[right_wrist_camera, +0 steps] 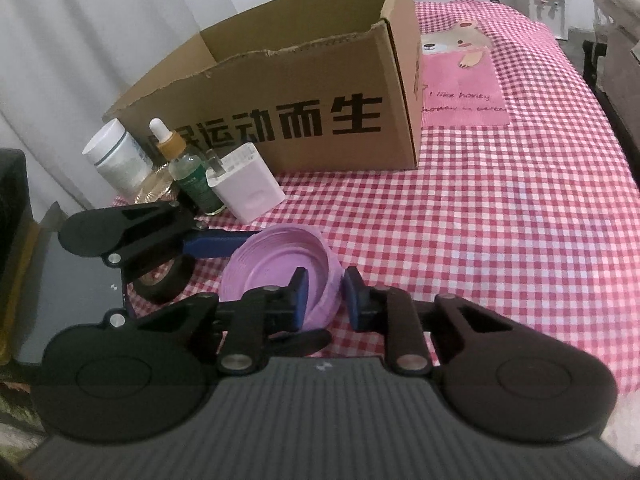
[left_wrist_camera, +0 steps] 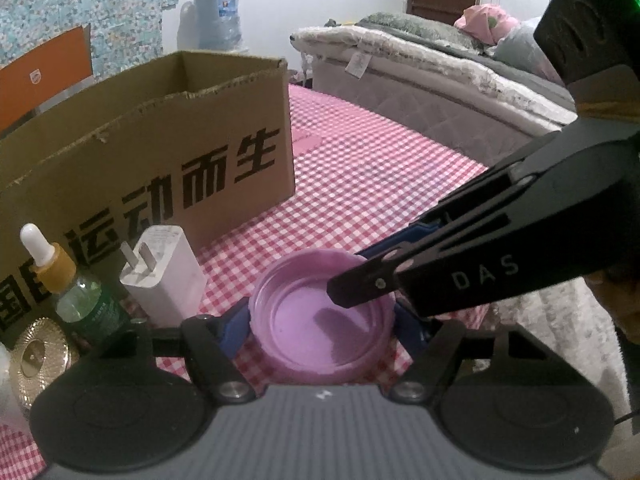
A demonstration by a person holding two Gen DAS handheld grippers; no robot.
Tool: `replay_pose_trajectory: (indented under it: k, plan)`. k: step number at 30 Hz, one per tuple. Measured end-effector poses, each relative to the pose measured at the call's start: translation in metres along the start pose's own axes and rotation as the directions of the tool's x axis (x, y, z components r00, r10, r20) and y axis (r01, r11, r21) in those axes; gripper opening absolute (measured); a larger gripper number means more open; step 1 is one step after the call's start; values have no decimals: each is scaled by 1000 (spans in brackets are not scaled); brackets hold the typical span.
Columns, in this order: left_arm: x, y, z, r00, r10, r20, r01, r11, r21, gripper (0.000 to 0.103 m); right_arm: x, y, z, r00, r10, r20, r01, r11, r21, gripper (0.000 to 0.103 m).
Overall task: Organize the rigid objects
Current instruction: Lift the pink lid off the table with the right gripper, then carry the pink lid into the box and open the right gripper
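At the far left a white jar (right_wrist_camera: 114,156) stands by a gold ribbed disc (left_wrist_camera: 38,354); next come a dropper bottle (left_wrist_camera: 76,292) with a white bulb and a white plug adapter (left_wrist_camera: 164,276), all before the open cardboard box (right_wrist_camera: 304,108) on the red-checked cloth (right_wrist_camera: 500,216); a black tape roll (right_wrist_camera: 166,280) lies under the left gripper (left_wrist_camera: 322,322), whose blue fingers sit spread at either side of the upturned pink lid (left_wrist_camera: 324,320), apparently touching its wall; the right gripper (right_wrist_camera: 325,296) straddles the lid's rim (right_wrist_camera: 280,268), one blue pad inside, one outside, a small gap showing.
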State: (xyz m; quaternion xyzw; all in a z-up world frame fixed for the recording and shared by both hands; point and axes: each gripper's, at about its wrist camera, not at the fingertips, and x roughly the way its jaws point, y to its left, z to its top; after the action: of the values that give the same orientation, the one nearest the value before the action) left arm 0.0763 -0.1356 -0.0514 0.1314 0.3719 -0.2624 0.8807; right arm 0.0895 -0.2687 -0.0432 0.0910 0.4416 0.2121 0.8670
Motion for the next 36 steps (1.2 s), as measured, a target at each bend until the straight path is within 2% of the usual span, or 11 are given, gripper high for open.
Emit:
replay_pose_trajectory:
  k: [6,11,16,21,24,27,31,33,36]
  plan:
    - [-36,-1,12,996,6,89,-7,1000,12,75,-31,19,8,998,-26,60,27,999,-30,18]
    - [-81,4,33,976,57,209,-64,998,23,74,-67,48,28,985,-30,170,48,993,-104,19]
    - [-113,21,53,947,134,290,-147,989,23,75,-87,68,63,968,29,249,11,987,-158,19]
    - [-124,53,76,935,200,292,-208,978,-3,75,-76,86,111,967,100,234,-52,978,-203,19]
    - [-121,80,90,939,228,256,-234,972,-8,75,-56,95,146,973,143,183,-104,973,-208,19]
    - [-108,111,101,960,222,173,-222,975,-23,75,-23,101,182,980,178,94,-159,971,-176,20]
    - [-77,164,107,990,139,5,-138,984,-117,75,35,97,220,977,202,-66,-207,975,-80,20]
    - [-61,189,106,993,84,-81,-97,978,-184,75,66,97,232,967,215,-140,-221,975,-32,20]
    - [-38,216,103,986,22,-167,-65,964,-259,75,102,94,239,948,225,-227,-225,974,24,20]
